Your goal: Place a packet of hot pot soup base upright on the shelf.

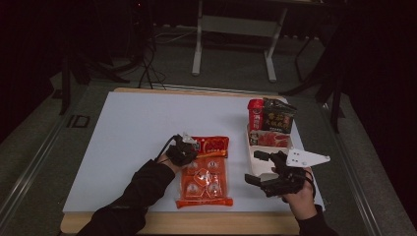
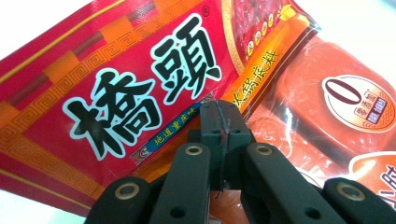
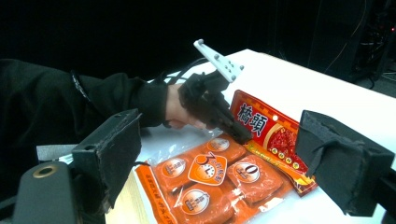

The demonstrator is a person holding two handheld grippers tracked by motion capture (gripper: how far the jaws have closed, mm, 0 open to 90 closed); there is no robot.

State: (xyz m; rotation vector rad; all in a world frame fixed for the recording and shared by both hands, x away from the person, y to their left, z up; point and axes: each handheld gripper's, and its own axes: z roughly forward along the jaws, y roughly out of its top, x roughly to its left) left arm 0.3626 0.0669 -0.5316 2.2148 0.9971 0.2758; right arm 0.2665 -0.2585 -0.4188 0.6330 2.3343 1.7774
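Observation:
A red and orange pouch [image 1: 205,177] with several sealed blocks inside lies flat near the table's front edge, also seen close up [image 2: 140,70] and from the side [image 3: 219,172]. My left gripper [image 1: 191,147] is shut, its tips [image 2: 219,109] resting on the pouch's red printed header; I see no film between the jaws. From the right gripper view the left gripper [image 3: 243,136] slants down onto the pouch's top. My right gripper [image 1: 256,167] stands wide open to the pouch's right, holding nothing, with both pads [image 3: 116,144] apart.
A white tray [image 1: 252,167] sits right of the pouch, partly under my right gripper. At its far end stand a red cup [image 1: 255,114] and a dark packet [image 1: 279,117], with a red packet [image 1: 269,139] lying in it. The white table top [image 1: 137,123] stretches left.

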